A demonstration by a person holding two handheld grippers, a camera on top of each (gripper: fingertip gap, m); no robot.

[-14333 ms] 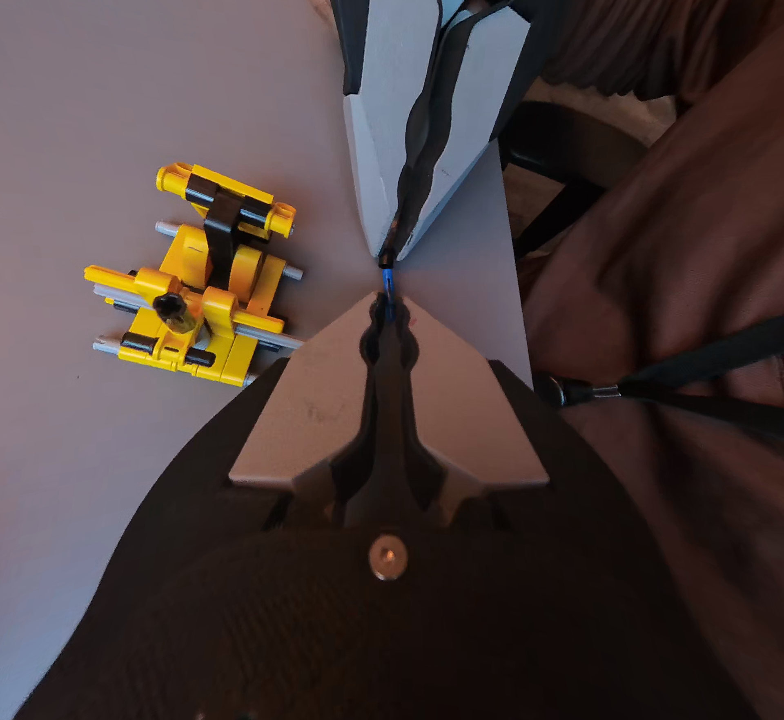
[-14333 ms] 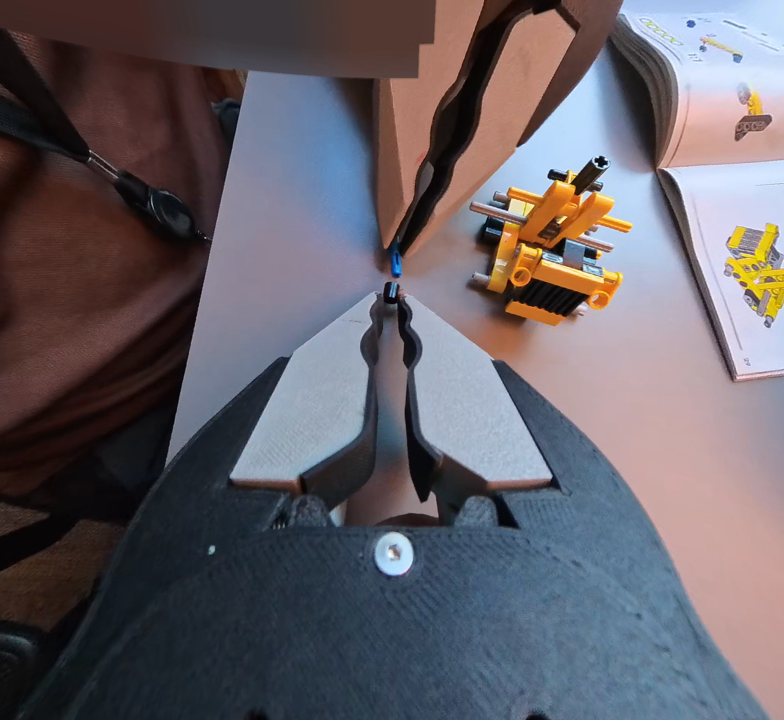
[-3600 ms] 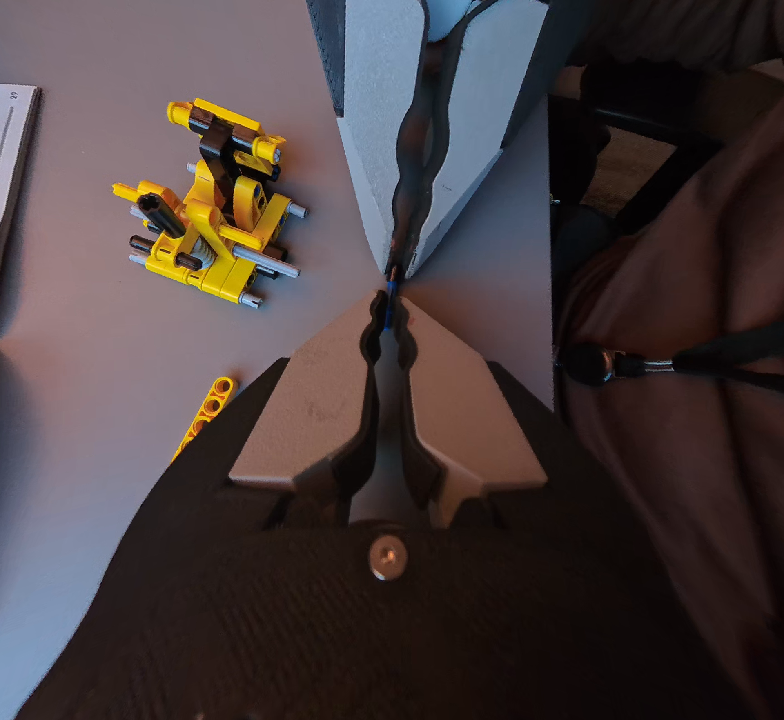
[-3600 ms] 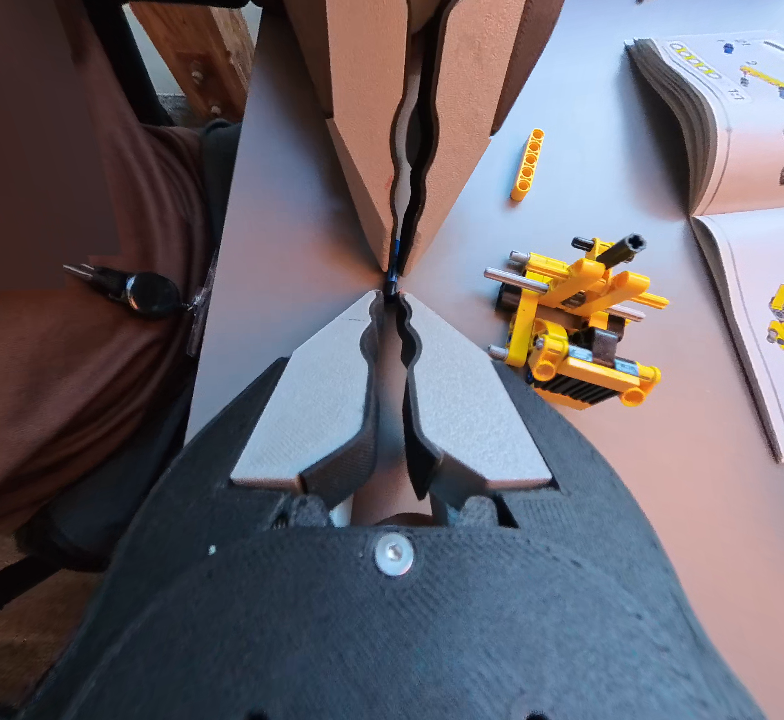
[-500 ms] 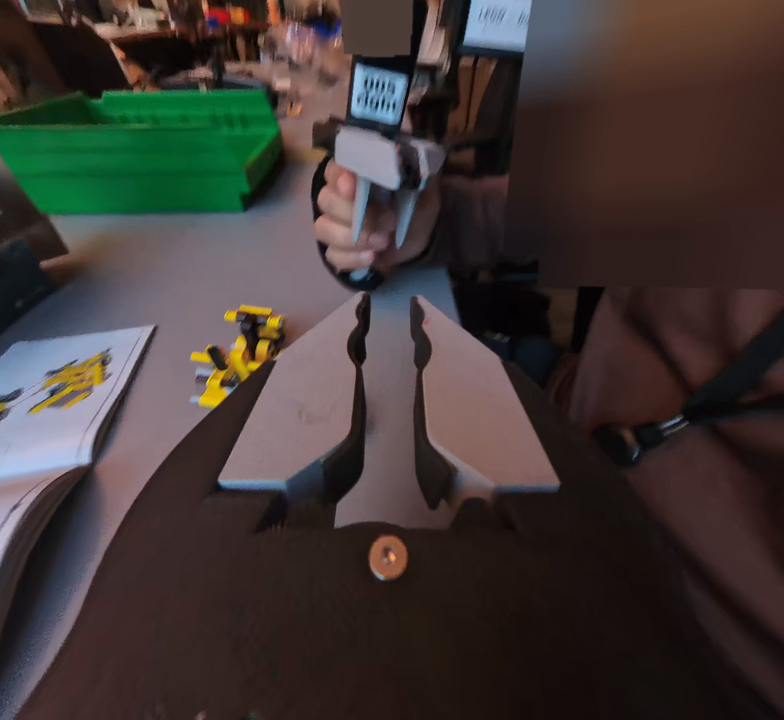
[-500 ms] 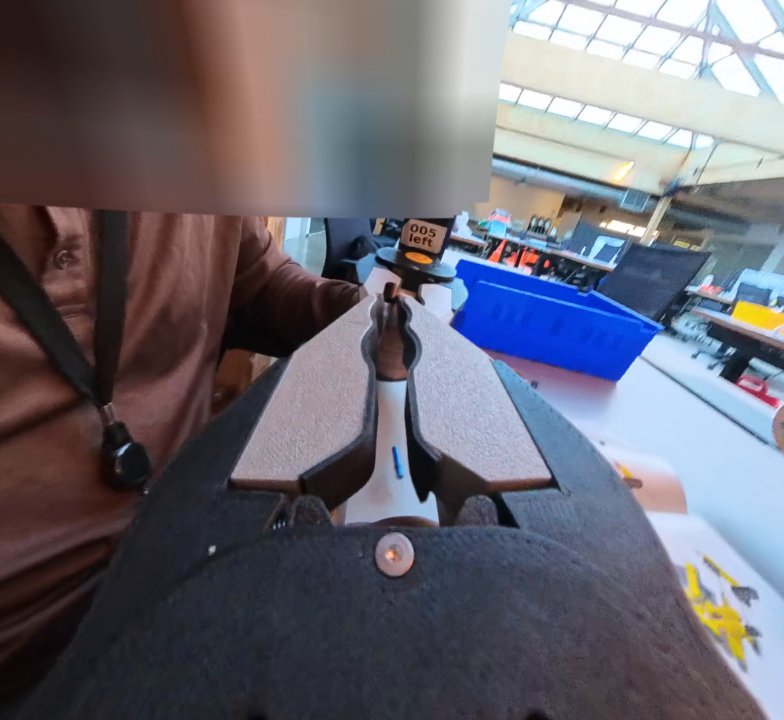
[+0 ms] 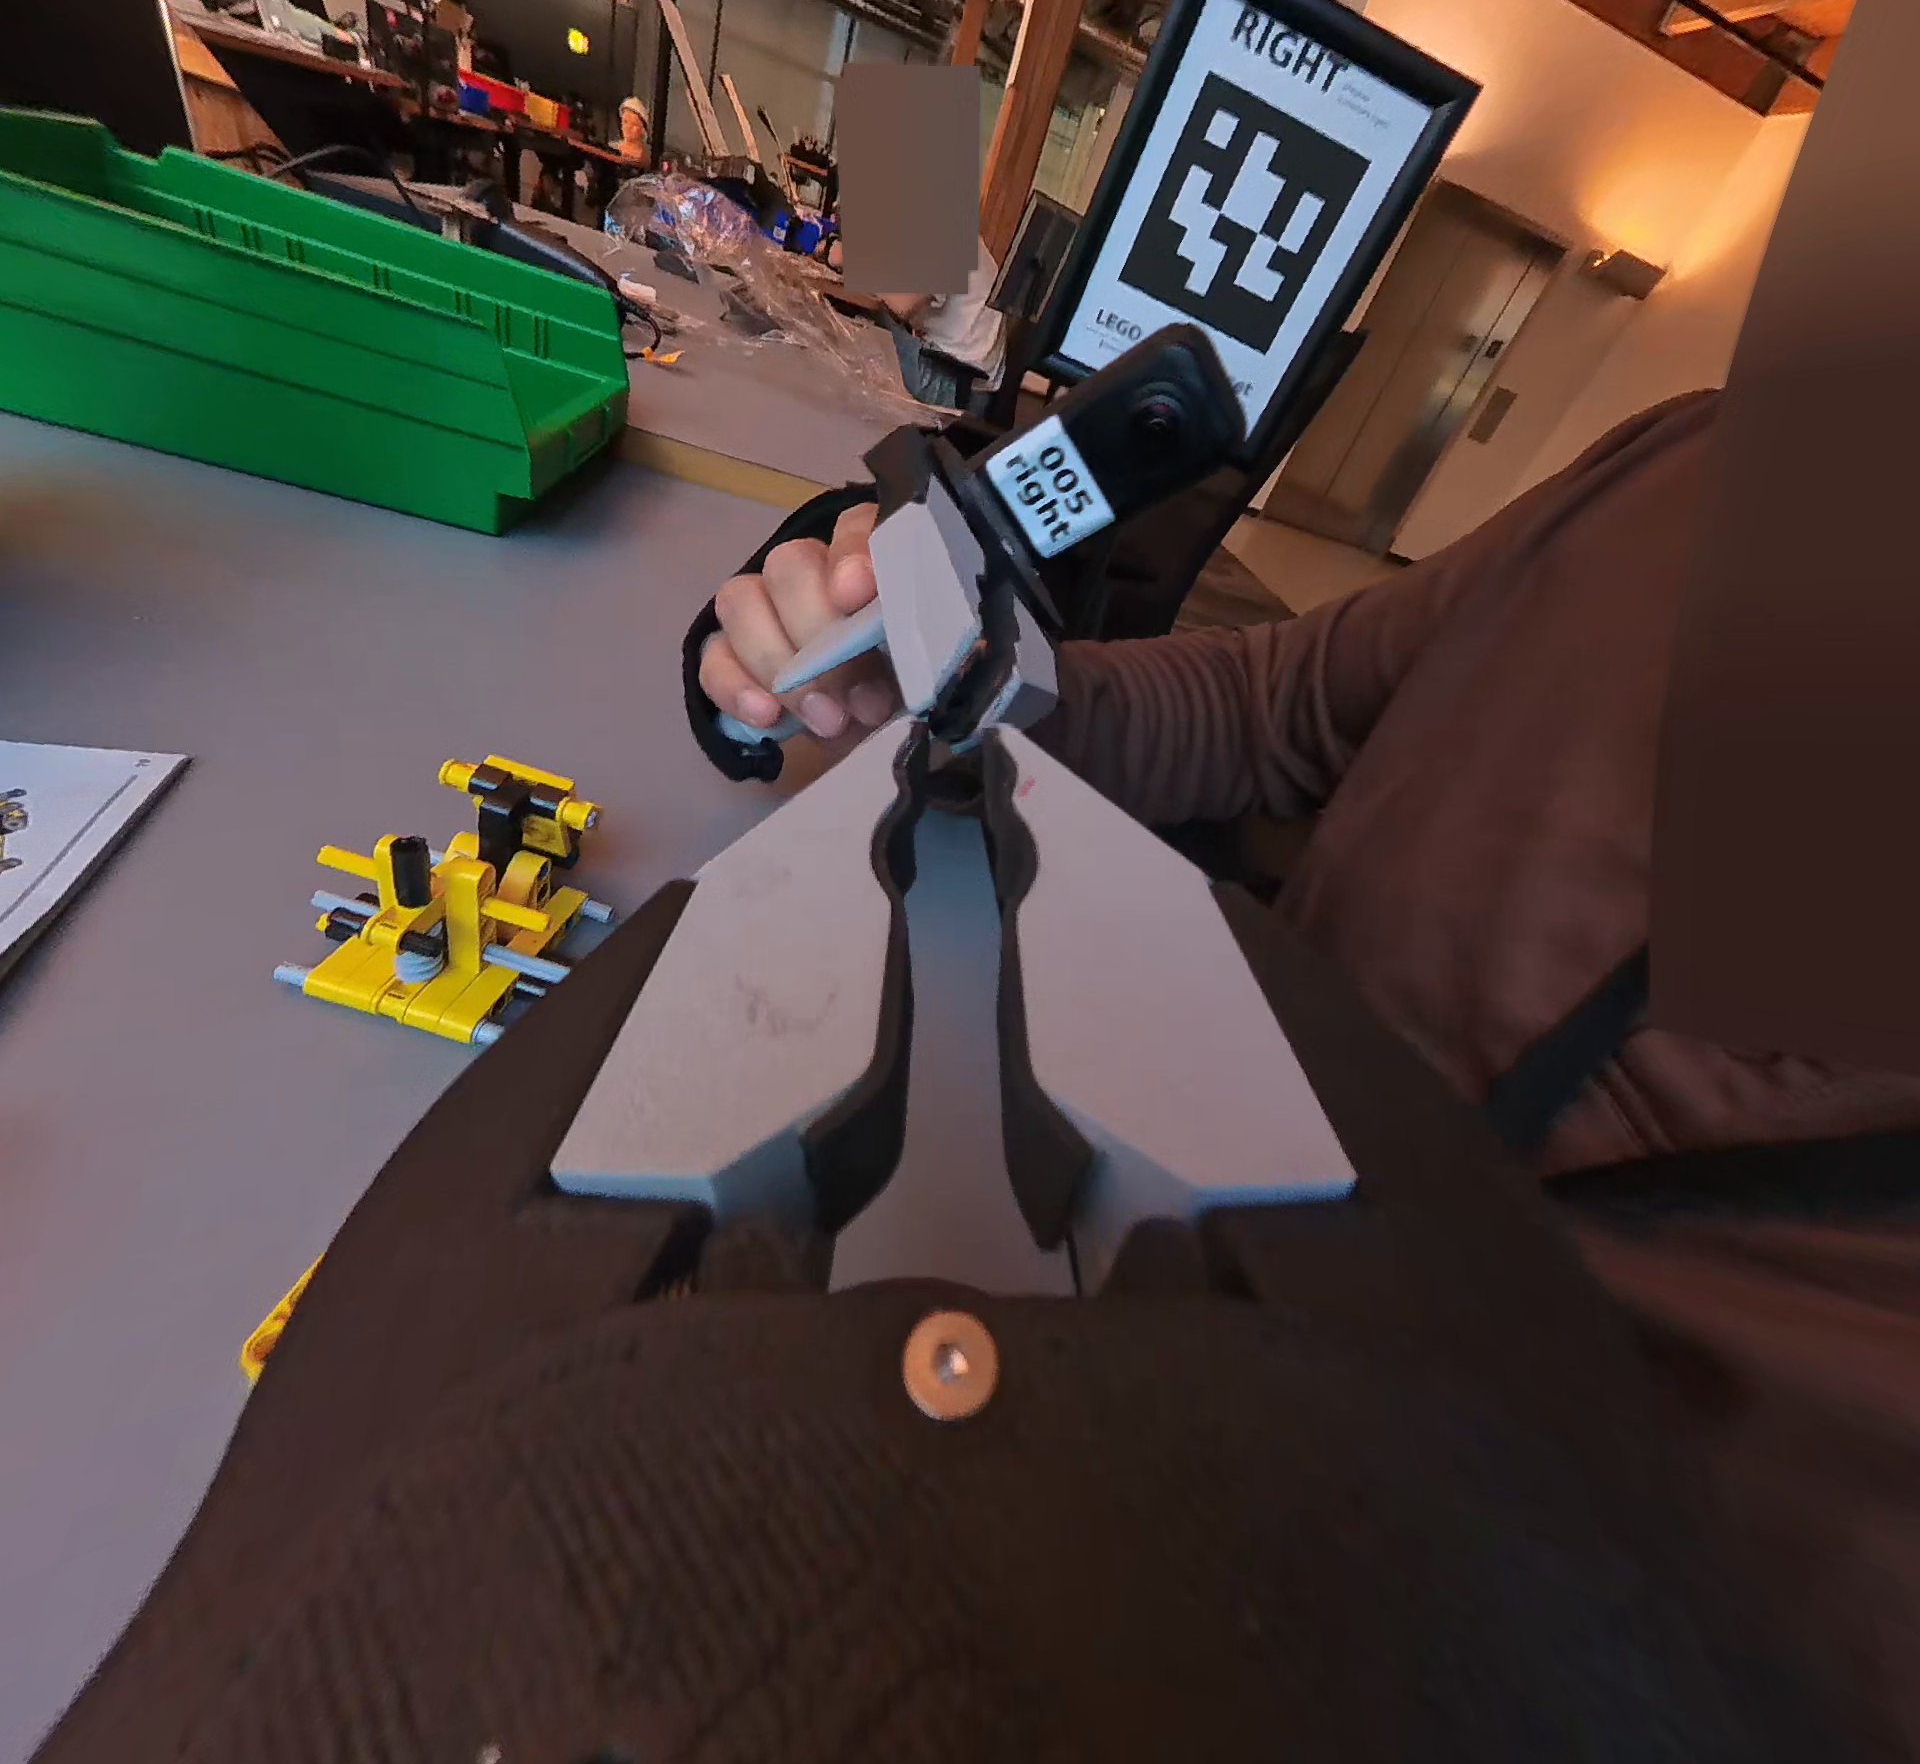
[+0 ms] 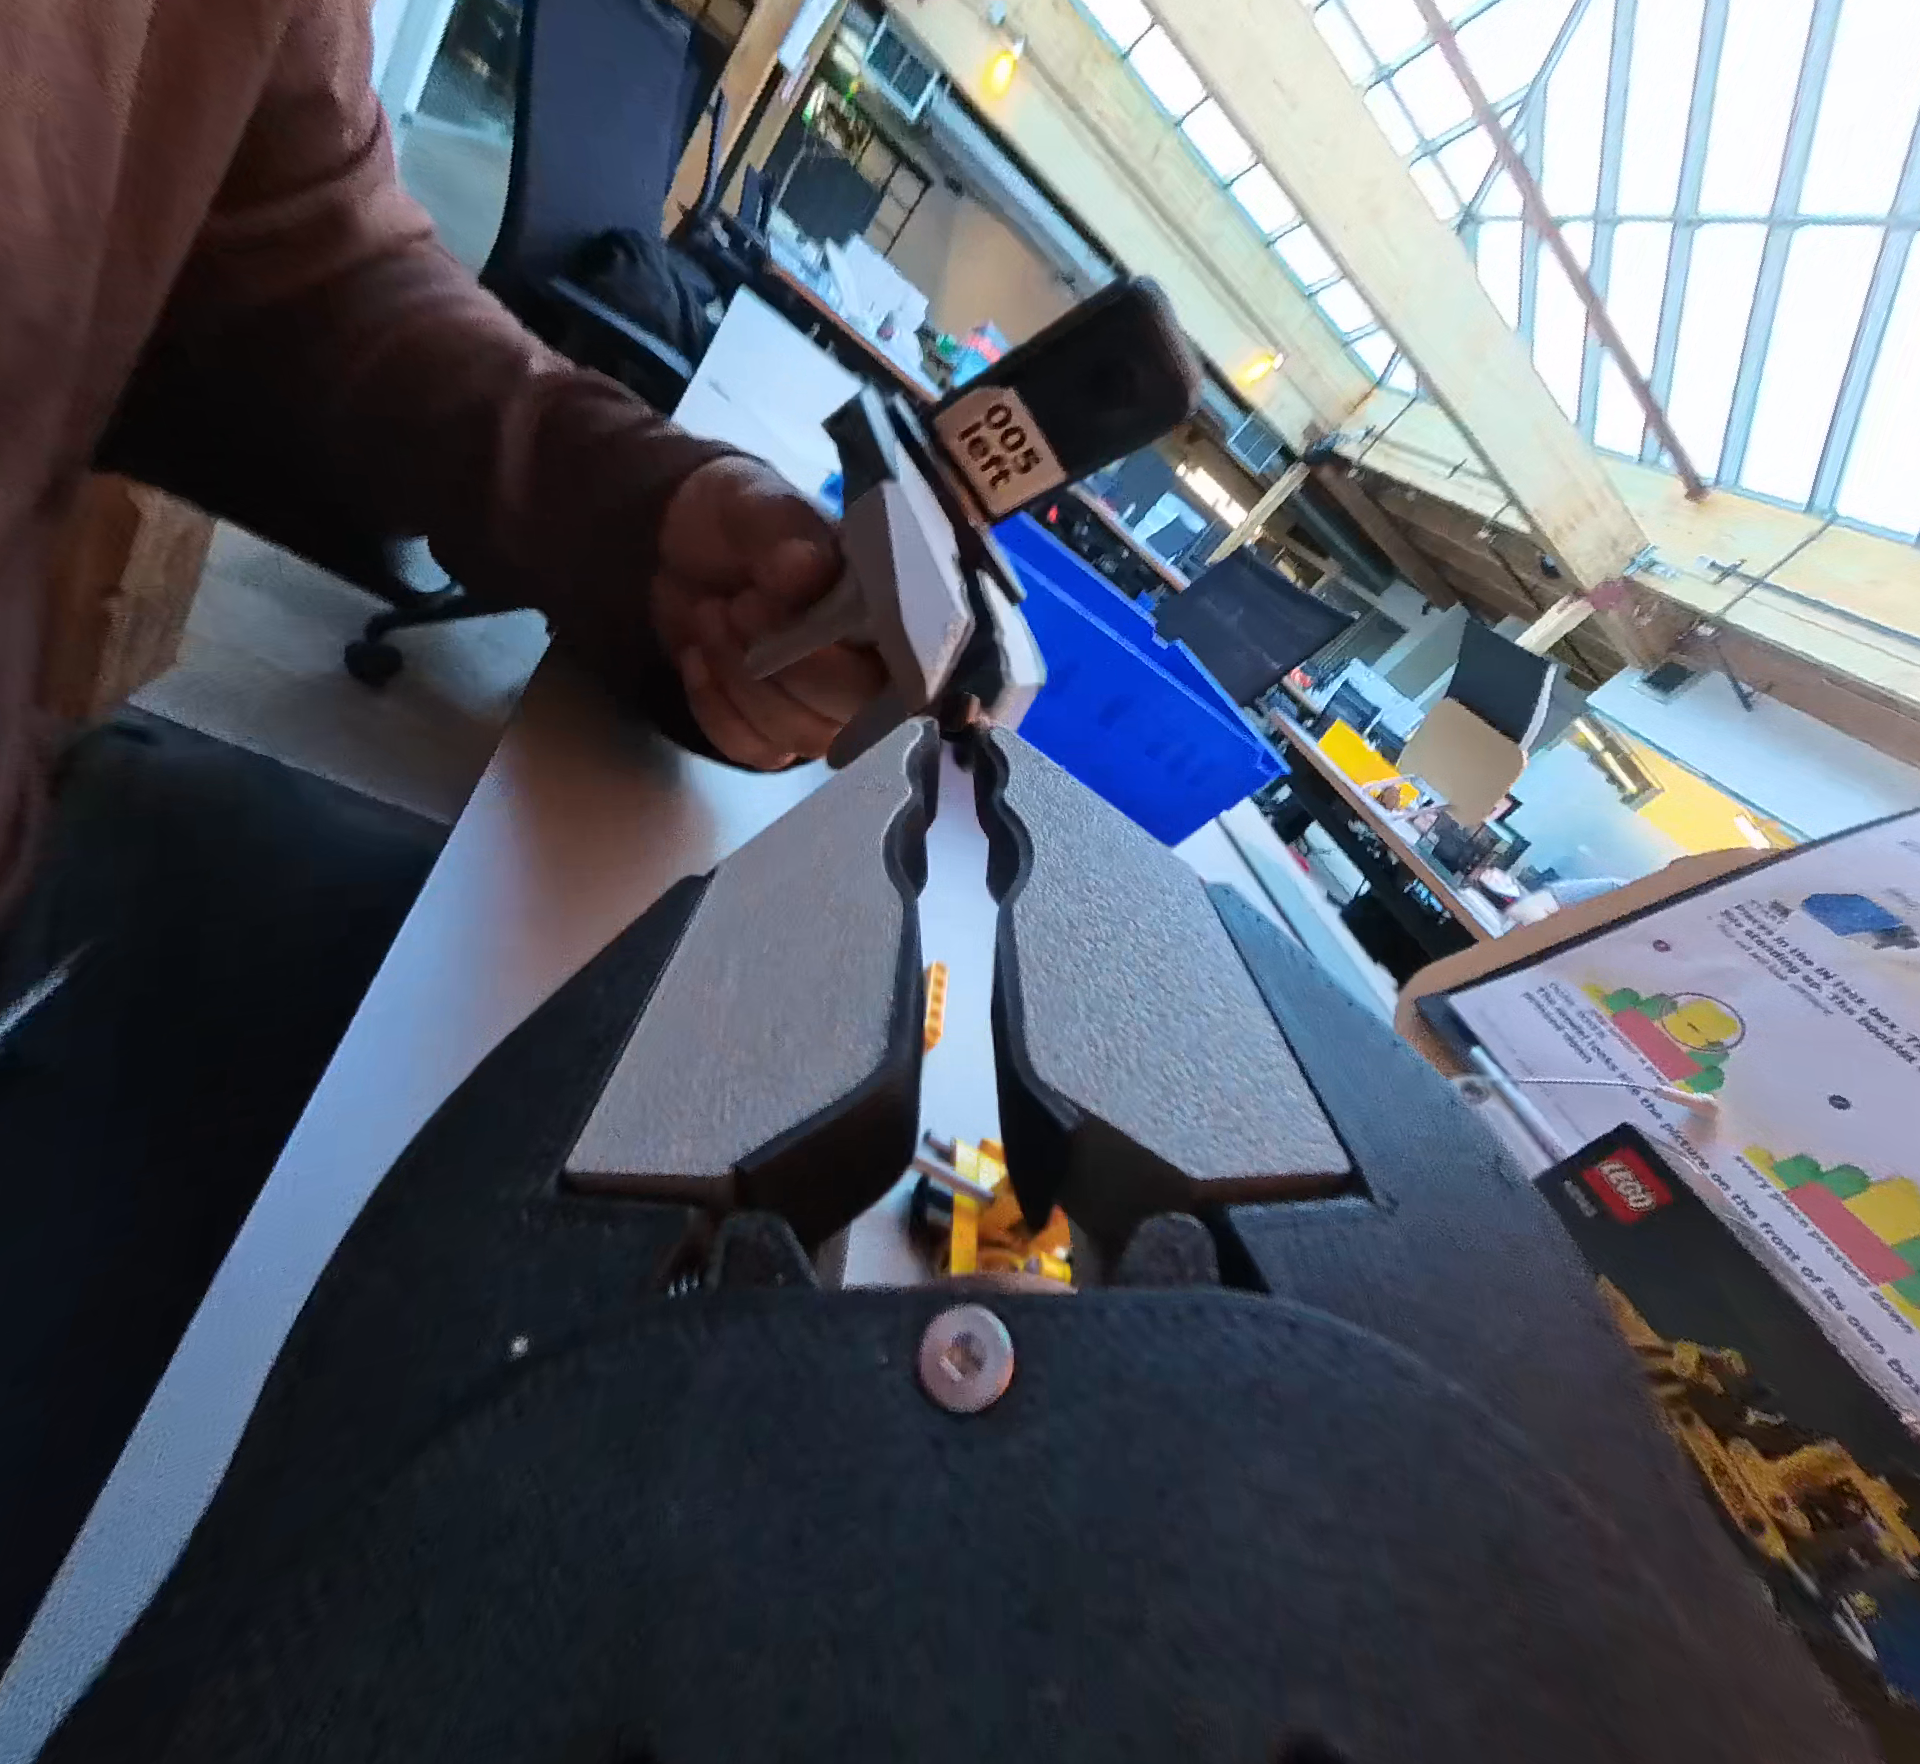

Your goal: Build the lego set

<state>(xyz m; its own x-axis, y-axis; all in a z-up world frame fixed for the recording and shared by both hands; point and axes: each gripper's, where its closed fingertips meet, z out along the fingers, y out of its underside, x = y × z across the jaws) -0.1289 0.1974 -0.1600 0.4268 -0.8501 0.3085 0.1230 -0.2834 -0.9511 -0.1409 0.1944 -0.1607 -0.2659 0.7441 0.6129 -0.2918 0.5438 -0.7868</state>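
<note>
- Left wrist view: grey table is spreading under everything, w/ a green bin sitting at its far side.
- Yellow lego model is resting on the table, left of the left gripper, well apart from both grippers.
- Instruction booklet is lying just left of the model.
- Left gripper is showing a narrow gap betw. its tips; can't tell if anything's in it.
- Right gripper is meeting the left tip-to-tip above the table, jaws nearly closed, 1 tiny dark piece sitting betw. them.
- Small yellow beam is lying on the table below.
</note>
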